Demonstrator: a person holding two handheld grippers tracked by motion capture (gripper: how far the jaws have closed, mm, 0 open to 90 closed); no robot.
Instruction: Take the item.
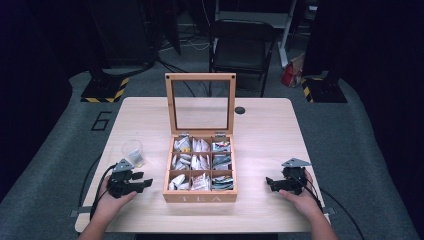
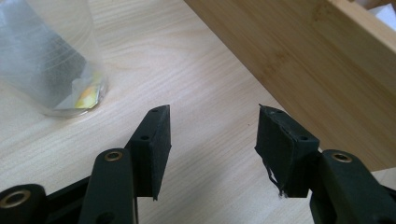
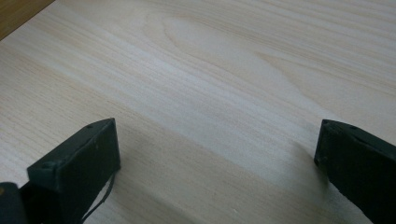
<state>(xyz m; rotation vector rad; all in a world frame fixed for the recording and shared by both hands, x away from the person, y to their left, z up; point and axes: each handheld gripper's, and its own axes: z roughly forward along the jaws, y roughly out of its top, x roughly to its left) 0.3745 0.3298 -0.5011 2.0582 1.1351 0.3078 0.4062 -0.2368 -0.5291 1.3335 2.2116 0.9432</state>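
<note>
On the light wooden desk, the left tongs are held low by the person's left hand near the front left corner. Their jaws are spread well apart, with nothing gripped between them and bare wood seen in the gap in the left gripper view. Just behind these tongs a clear plastic cup is stood upright (a tea bag with a yellow tag is seen inside it in the left gripper view).

At the middle of the desk an open bamboo tea box with a glass-paned lid is placed, the word TEA being printed on its front wall. Its lid is raised upright at the back. Nine compartments are laid out in three rows, and packets of tea bags are filed in them. The box's side wall is seen just beside the left tongs in the left gripper view.

Toward the front right, well apart from the box, the right tongs are held by the right hand. Their jaws are opened wide and nothing is held.
</note>
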